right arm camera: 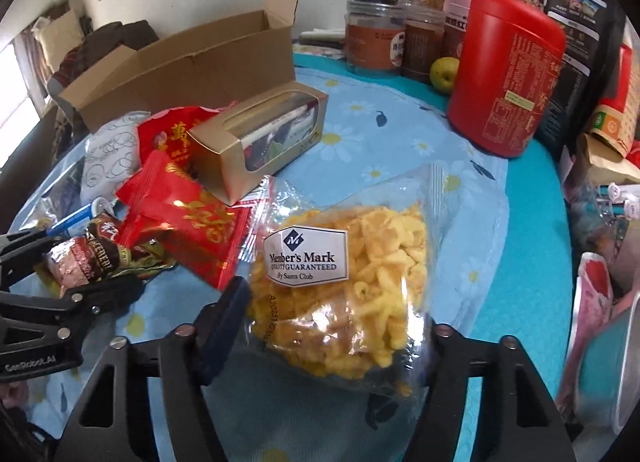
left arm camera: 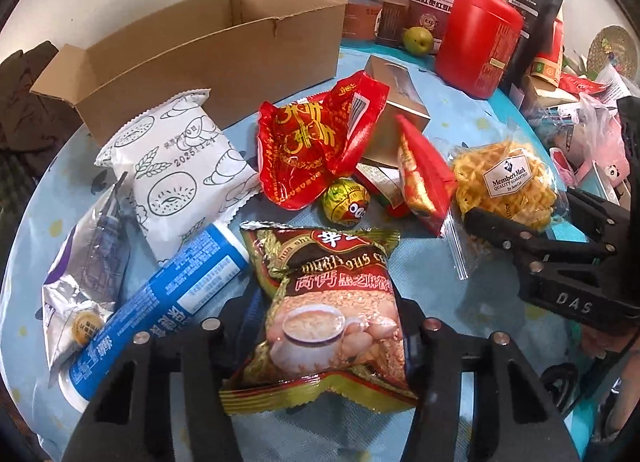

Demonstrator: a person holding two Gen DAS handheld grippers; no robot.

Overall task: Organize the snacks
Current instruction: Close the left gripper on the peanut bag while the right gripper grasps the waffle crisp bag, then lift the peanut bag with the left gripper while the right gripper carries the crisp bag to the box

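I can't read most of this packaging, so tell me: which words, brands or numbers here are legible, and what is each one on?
"Member's Mark QUALITY GUARANTEED By Sam's Club": white label on the clear bag of yellow snacks.
"20251124": stamped on the white wrapper with line drawings.
"DAS": side of the right tongs.
"GenRobot.AI": side of the left tongs.
Partly readable Latin letters and Chinese characters: brown cereal sachet.
Too small or blurred: blue tube, red tin.

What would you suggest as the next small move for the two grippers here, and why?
Probably lift both packets together and carry them toward the open cardboard box. The left gripper looks closed on the cereal packet, and the right gripper on the clear bag of yellow crisps, while both still rest on the tablecloth.
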